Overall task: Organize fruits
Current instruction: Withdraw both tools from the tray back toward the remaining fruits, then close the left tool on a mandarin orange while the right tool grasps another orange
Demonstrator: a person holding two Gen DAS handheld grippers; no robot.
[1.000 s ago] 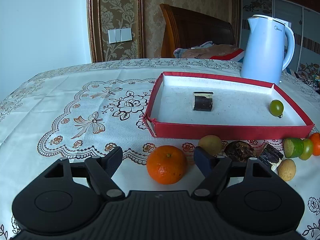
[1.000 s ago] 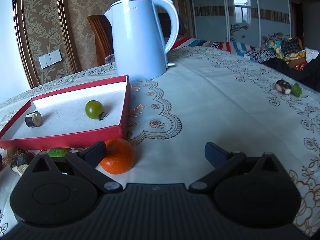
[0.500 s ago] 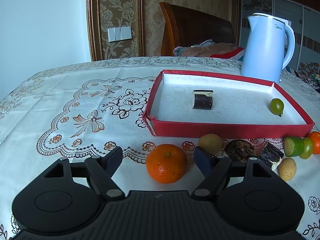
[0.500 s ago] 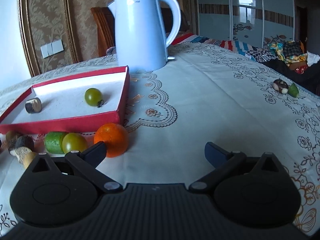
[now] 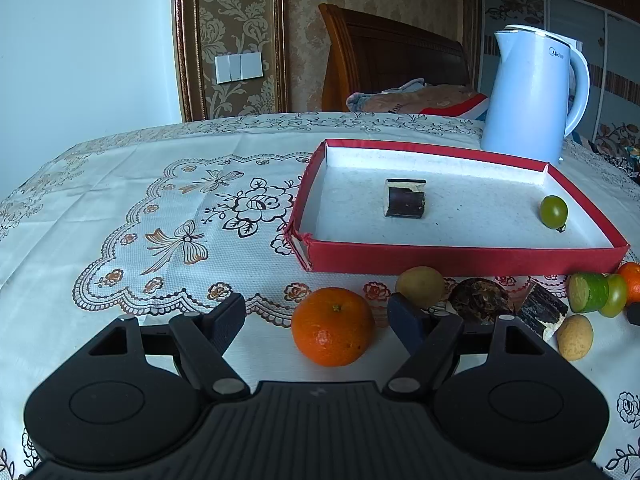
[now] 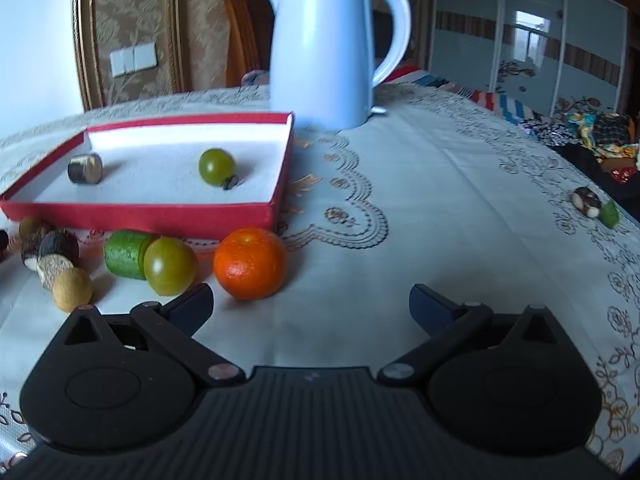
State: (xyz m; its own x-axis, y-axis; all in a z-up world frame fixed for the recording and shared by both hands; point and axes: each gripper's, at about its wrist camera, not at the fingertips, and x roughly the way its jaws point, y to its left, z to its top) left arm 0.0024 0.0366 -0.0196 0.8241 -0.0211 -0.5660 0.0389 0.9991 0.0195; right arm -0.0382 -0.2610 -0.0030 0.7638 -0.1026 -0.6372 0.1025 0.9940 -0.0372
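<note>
- My left hand-held gripper (image 5: 316, 314) hangs low over the bench (image 5: 120, 208), its two dark jaws wide apart and holding nothing.
- An orange (image 5: 333, 326) sits on the patterned cloth between those jaws, closer to the right-side one; I cannot tell whether that jaw touches it.
- Beyond it stands a shallow red tray (image 5: 460, 260) with a white floor. Inside lie a dark cylindrical piece (image 5: 404, 198) near the middle and a green tomato (image 5: 554, 211) toward the right wall.
- Along the tray's near wall, on the cloth, a row of loose fruit: a pale yellow round fruit (image 5: 421, 286), a dark rough lump (image 5: 478, 298), a dark cut chunk (image 5: 542, 308), a tan round fruit (image 5: 575, 336), and a green cucumber piece (image 5: 588, 292) touching a second green tomato (image 5: 614, 295).
- A pale blue kettle (image 5: 532, 92) stands behind the tray's far right corner.
- My right hand-held gripper (image 6: 311, 306) also stands wide open and empty above the cloth.
- In its view a second orange (image 6: 250, 263) lies just ahead of the left-side jaw, apart from it, near the tray's corner.
- Far off to the right, near the bench edge, lie a small dark and white piece (image 6: 587, 202) and a green scrap (image 6: 610, 214) side by side.
</note>
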